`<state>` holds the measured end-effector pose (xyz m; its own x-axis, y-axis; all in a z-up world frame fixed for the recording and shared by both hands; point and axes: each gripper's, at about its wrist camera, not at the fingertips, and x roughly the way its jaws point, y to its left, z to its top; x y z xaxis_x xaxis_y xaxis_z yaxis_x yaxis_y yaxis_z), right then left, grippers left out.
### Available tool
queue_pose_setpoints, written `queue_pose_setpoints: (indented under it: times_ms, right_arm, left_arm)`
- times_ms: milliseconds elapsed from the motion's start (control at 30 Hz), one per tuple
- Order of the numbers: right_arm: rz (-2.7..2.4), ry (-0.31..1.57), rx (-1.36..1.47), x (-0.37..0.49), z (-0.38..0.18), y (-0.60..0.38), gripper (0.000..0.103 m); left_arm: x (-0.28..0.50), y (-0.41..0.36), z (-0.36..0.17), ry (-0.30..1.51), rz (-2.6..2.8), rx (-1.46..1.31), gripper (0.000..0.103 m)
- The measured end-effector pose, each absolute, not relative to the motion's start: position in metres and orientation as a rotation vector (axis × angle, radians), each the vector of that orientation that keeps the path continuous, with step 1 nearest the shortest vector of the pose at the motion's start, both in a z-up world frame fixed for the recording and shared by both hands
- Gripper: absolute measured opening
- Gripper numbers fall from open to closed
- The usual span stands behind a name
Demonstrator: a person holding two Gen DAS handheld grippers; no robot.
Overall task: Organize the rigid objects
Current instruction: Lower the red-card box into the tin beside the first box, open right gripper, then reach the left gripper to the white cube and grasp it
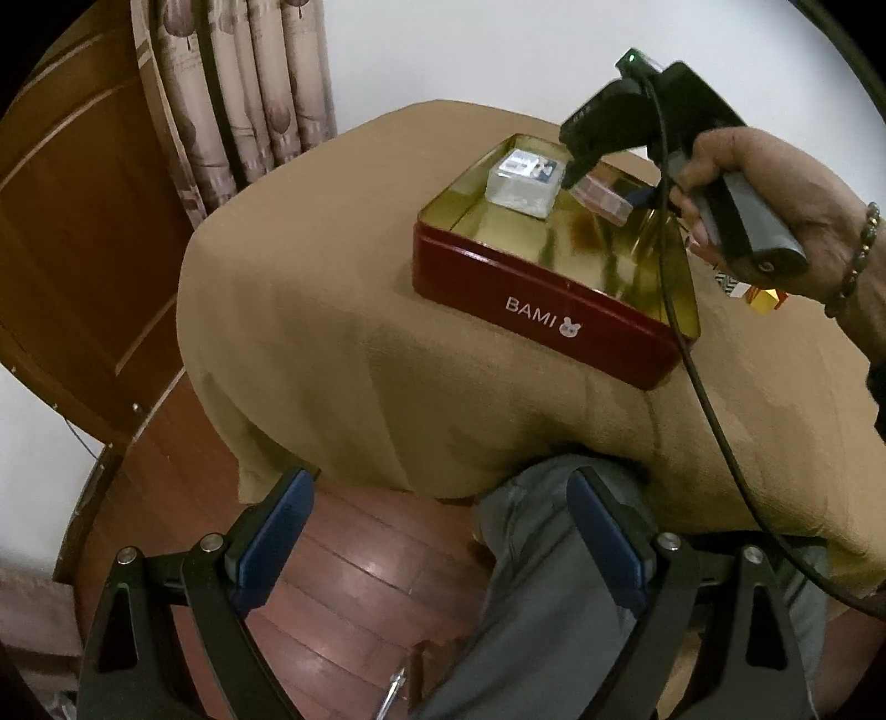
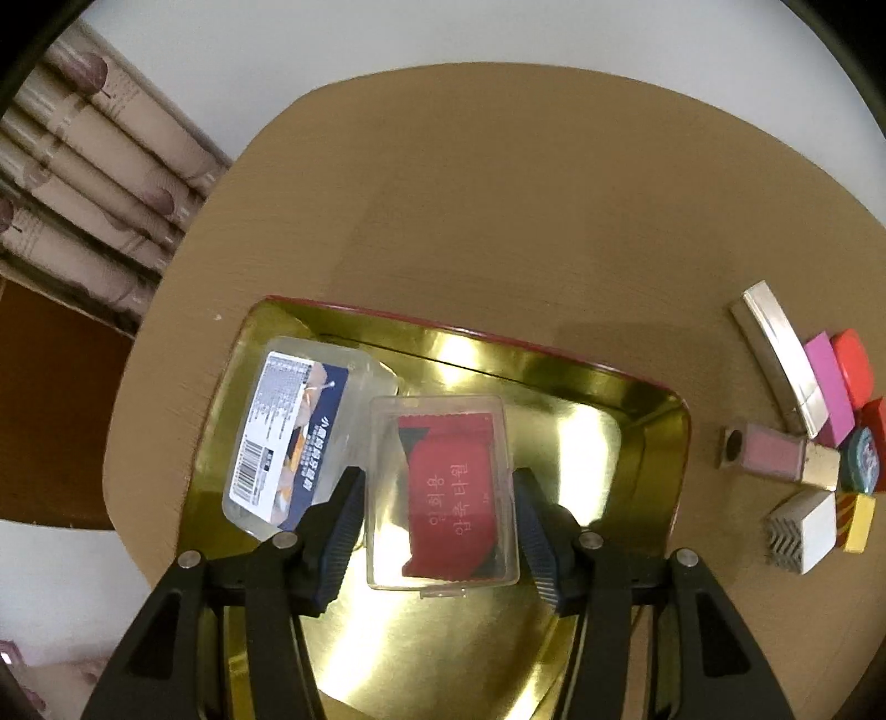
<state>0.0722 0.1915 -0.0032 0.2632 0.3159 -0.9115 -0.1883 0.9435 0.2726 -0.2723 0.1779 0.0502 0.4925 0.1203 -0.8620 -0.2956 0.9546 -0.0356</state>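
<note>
A tan cloth covers the tabletop [image 1: 343, 343] before a white wall [image 1: 470, 50]; patterned curtains [image 1: 243, 94] hang beside a wooden door [image 1: 72, 221], above reddish plank floor [image 1: 354, 581].

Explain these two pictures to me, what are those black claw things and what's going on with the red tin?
No robot here: a person holds a two-fingered grabber in each hand, each carrying a camera. The left view looks across the cloth-covered table at the right hand. The left gripper is open, empty, low by the knee. The right view looks down into the tin: the right gripper has its fingers either side of a clear case with a red packet, beside a clear box. Small boxes wait nearby.
</note>
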Motion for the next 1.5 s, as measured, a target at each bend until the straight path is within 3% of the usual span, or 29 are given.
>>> queue_pose_setpoints:
  times_ms: [367,567,767,933,1133,1267,1500]
  right_arm:
    - [0.415,1.081,0.204,0.044,0.03,0.159,0.056]
    - [0.464,0.84,0.22,-0.021,0.056,0.057,0.057]
    - [0.073,0.728,-0.051,-0.061,0.017,-0.098,0.057]
    - [-0.16,0.774,-0.095,-0.065,-0.024,-0.205,0.057]
    - [-0.124,0.81,0.142,-0.069,-0.04,-0.286,0.058]
    - [-0.082,0.803,0.169,-0.074,-0.038,-0.298,0.059]
    - [-0.002,0.779,0.225,-0.085,-0.036,-0.339,0.06]
  left_arm:
    - [-0.275,0.162,0.048,1.012,0.254,-0.134,0.091]
    - [-0.279,0.14,0.062,0.957,0.196,-0.065,0.091]
    - [-0.265,0.093,0.097,0.907,-0.052,-0.069,0.091]
    - [-0.206,0.045,0.12,0.944,-0.203,-0.131,0.091]
    - [-0.102,0.004,0.116,1.019,-0.167,-0.206,0.089]
    - [-0.03,-0.019,0.087,1.143,-0.104,-0.189,0.068]
    - [0.02,-0.012,0.048,1.271,0.007,-0.26,0.066]
